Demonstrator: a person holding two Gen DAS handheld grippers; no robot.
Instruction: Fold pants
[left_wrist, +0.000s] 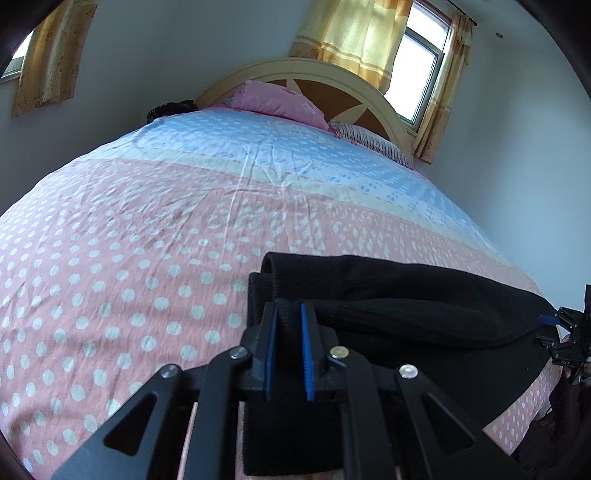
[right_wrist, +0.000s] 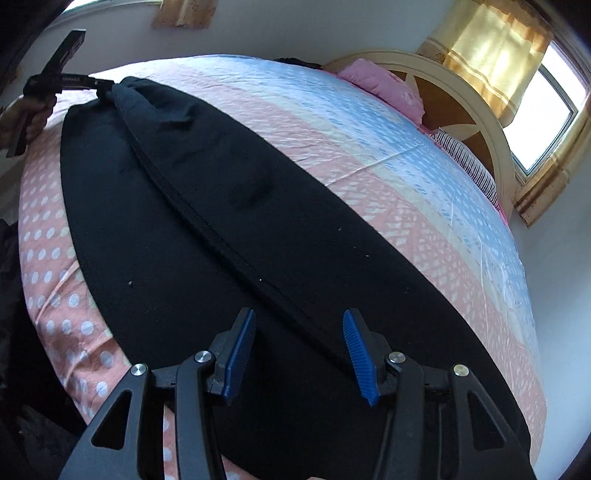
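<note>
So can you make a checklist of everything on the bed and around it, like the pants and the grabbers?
Surface: bed sheet, pink with white dots, blue band near the headboard, lightly wrinkled.
Job's things: black pants laid long along the near edge of the bed.
Clutter: pink pillow, striped pillow, dark item at the far corner.
Grippers: left gripper shut on one end of the pants; right gripper open above the pants.
Cables: nothing seen.
Surroundings: wooden headboard, yellow curtains, window, white walls.
</note>
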